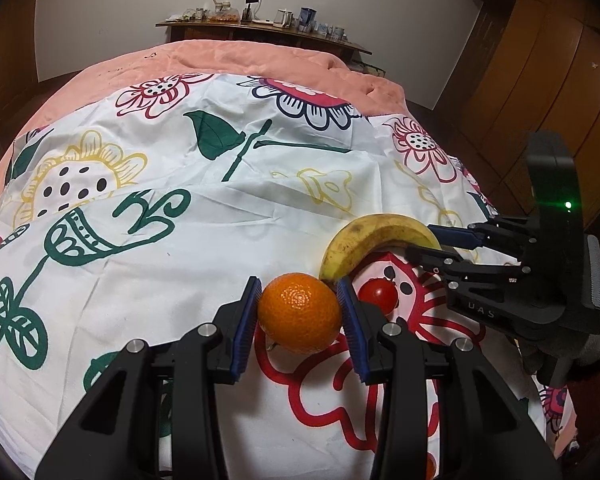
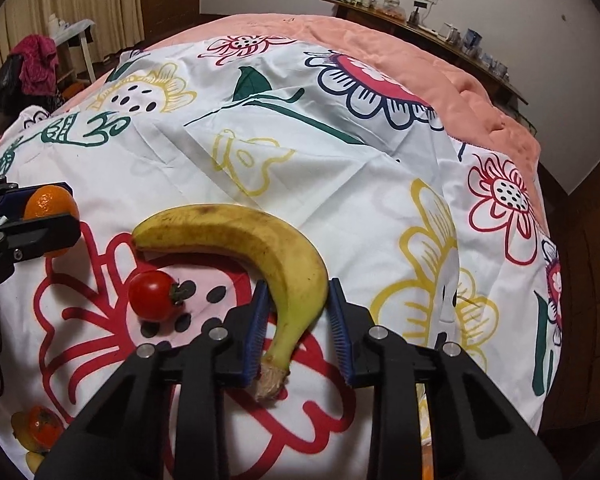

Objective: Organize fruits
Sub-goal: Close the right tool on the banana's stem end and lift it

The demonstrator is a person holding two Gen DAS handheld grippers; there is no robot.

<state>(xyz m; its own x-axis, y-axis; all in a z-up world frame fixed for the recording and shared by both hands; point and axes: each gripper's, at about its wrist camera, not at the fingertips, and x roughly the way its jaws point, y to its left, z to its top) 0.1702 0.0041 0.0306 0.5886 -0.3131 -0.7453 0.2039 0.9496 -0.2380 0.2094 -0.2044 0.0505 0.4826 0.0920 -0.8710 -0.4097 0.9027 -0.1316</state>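
Observation:
An orange (image 1: 300, 312) sits between the blue pads of my left gripper (image 1: 300, 304), which is shut on it, low over the flowered cloth; it also shows in the right wrist view (image 2: 50, 204). A yellow banana (image 2: 260, 248) lies on the cloth with its stem end between the fingers of my right gripper (image 2: 296, 320). The jaws straddle it with gaps on both sides, so it is open. The banana (image 1: 376, 240) and right gripper (image 1: 436, 240) show in the left wrist view. A red tomato (image 2: 152, 296) lies left of the banana, also seen behind the orange (image 1: 378, 294).
The white flowered cloth (image 2: 340, 184) covers a pink bedspread (image 2: 440, 64). An orange-and-yellow fruit (image 2: 38, 432) lies at the lower left cloth edge. A wooden shelf with jars and cups (image 1: 260, 28) stands beyond the bed. Wooden cabinets (image 1: 540, 72) are on the right.

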